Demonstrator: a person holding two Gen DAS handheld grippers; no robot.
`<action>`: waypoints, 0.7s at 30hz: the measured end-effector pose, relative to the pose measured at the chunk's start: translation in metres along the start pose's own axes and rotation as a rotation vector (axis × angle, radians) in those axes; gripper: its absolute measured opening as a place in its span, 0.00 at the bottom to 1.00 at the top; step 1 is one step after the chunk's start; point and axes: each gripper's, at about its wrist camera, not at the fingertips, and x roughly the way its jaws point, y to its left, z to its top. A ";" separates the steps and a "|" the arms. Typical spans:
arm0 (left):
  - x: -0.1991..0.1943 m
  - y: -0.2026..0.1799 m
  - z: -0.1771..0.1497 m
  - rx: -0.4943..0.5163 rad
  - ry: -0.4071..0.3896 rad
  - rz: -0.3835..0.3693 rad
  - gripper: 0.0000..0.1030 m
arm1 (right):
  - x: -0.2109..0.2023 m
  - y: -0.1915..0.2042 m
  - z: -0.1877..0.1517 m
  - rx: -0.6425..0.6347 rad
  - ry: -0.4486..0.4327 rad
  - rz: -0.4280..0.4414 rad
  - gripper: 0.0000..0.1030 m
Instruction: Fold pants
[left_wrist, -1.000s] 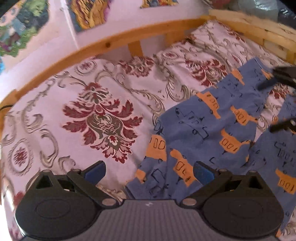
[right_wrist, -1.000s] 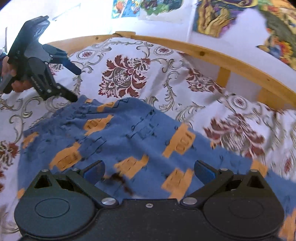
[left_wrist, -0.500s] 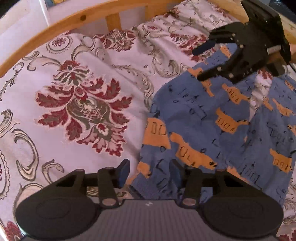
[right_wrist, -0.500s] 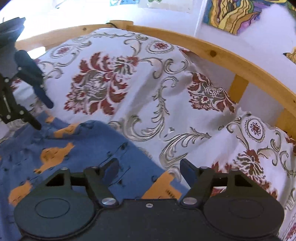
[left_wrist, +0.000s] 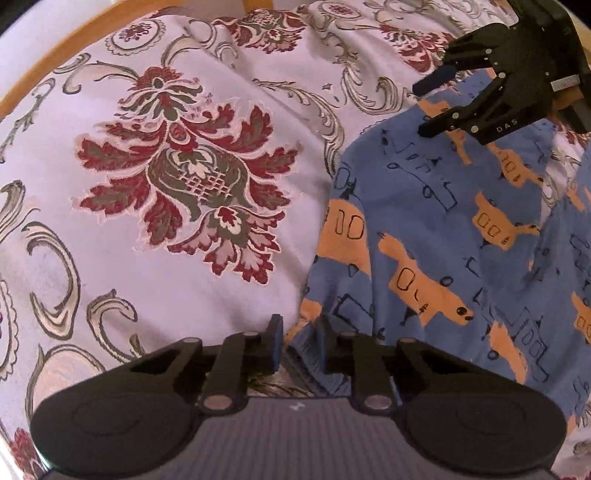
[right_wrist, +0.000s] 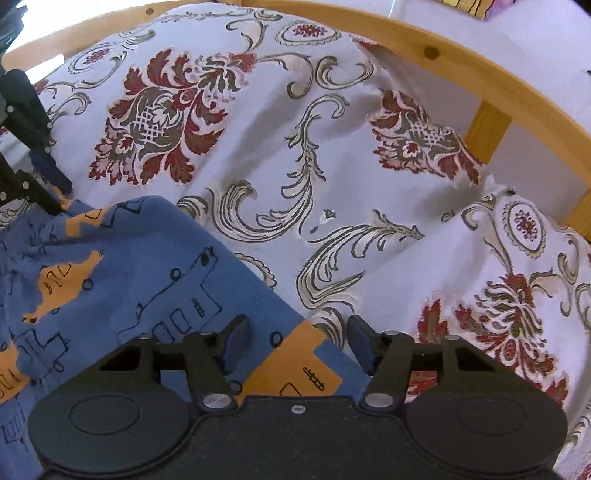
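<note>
Blue pants (left_wrist: 424, 229) with orange vehicle prints lie spread on the bed. My left gripper (left_wrist: 298, 341) sits at their near left edge, its jaws drawn in to a narrow gap with the fabric edge pinched between them. In the right wrist view the pants (right_wrist: 147, 280) fill the lower left, and my right gripper (right_wrist: 299, 343) stands partly open astride an orange-printed corner. The left wrist view shows the right gripper (left_wrist: 424, 107) at the pants' far edge, fingers apart. The left gripper (right_wrist: 55, 188) shows at the left border of the right wrist view.
A white bedspread (left_wrist: 184, 184) with red floral and grey scroll patterns covers the bed. A curved wooden bed frame (right_wrist: 480, 77) runs along the far side, with a wall behind it. The spread is wrinkled near the frame.
Both grippers dropped lower and closer to the pants' edge. The left jaws went from wide open to nearly together on the fabric. The right jaws narrowed over the corner.
</note>
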 end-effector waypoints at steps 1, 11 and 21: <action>0.000 -0.002 0.000 -0.012 0.000 0.015 0.15 | 0.001 0.001 0.000 -0.005 0.009 -0.001 0.48; -0.029 -0.030 -0.021 -0.102 -0.131 0.222 0.09 | -0.034 0.024 -0.014 -0.069 -0.062 -0.100 0.02; -0.066 -0.100 -0.087 0.138 -0.450 0.488 0.09 | -0.124 0.102 -0.079 -0.160 -0.255 -0.305 0.01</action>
